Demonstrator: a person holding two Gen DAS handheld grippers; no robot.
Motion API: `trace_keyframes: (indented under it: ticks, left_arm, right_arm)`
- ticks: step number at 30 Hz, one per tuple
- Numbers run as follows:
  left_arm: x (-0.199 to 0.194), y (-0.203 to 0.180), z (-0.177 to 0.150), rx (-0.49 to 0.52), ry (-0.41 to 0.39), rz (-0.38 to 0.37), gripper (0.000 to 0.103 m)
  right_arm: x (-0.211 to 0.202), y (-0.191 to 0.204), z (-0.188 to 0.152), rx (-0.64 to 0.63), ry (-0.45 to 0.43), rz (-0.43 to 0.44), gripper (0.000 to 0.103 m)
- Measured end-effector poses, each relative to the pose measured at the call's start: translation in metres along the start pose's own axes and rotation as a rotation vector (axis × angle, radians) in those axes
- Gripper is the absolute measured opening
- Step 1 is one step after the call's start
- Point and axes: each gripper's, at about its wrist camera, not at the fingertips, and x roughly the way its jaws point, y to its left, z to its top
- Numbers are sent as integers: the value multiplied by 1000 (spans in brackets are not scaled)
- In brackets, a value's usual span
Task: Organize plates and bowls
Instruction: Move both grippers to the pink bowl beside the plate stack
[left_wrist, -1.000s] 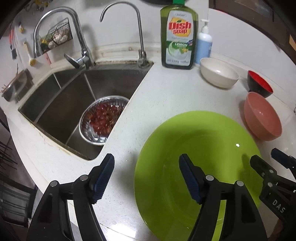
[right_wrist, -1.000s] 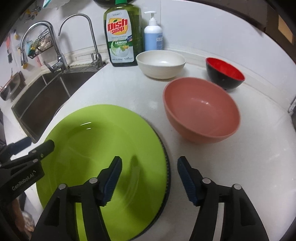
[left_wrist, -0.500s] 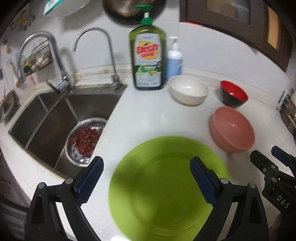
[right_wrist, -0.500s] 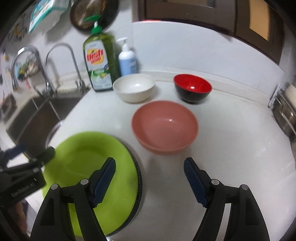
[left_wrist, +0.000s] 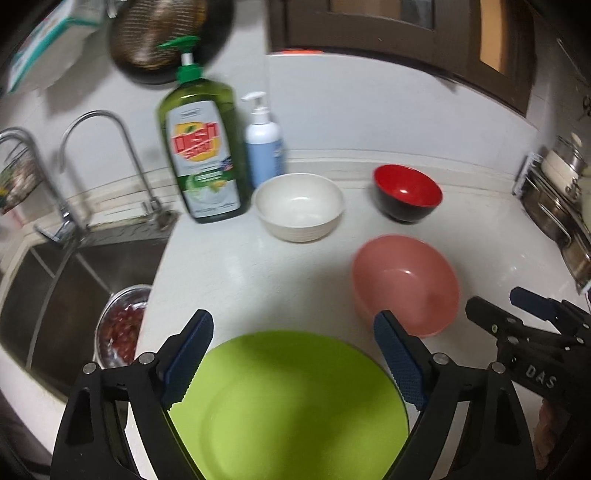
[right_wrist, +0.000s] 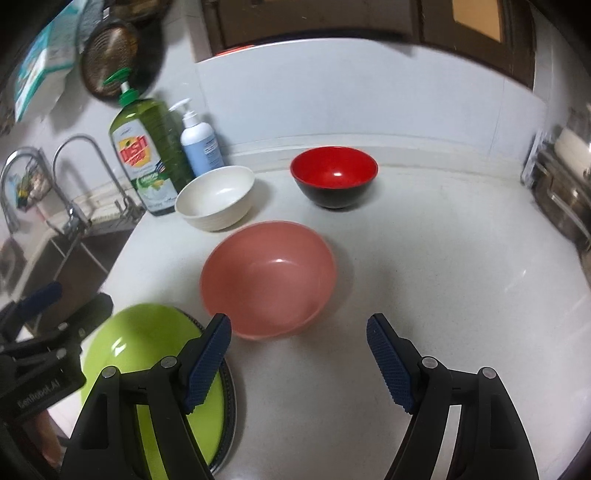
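Hovering above the white desk (right_wrist: 424, 258), both claws stand apart with nothing between their pads. The left claw (left_wrist: 293, 360) has just been closing a little after opening wider; it hangs over the far rim of the green plate (left_wrist: 288, 406), not touching it. The right claw (right_wrist: 297, 363) has been opening and now hangs over bare desk just in front of the pink bowl (right_wrist: 267, 284). The green plate lies flat on a darker plate, whose ribbed edge (right_wrist: 231, 398) shows beneath it. Beyond the pink bowl sit a white bowl (right_wrist: 216, 201) and a red-and-black bowl (right_wrist: 334, 177), each upright and apart. A dish soap bottle (left_wrist: 201, 155) stands beside the sink (left_wrist: 66, 280).
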Motion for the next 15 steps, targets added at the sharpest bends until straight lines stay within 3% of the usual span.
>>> trace_keyframes:
  ticks: [4, 9, 15]
  left_arm:
    - [14, -9, 15, 38, 17, -30, 84]
    - [40, -17, 30, 64, 92, -92, 73]
    - [68, -29, 39, 80, 156, -122, 69]
  right_arm:
    - [9, -8, 10, 32, 11, -40, 76]
    - [23, -13, 23, 35, 35, -64, 74]
    - [45, -18, 31, 58, 85, -49, 56]
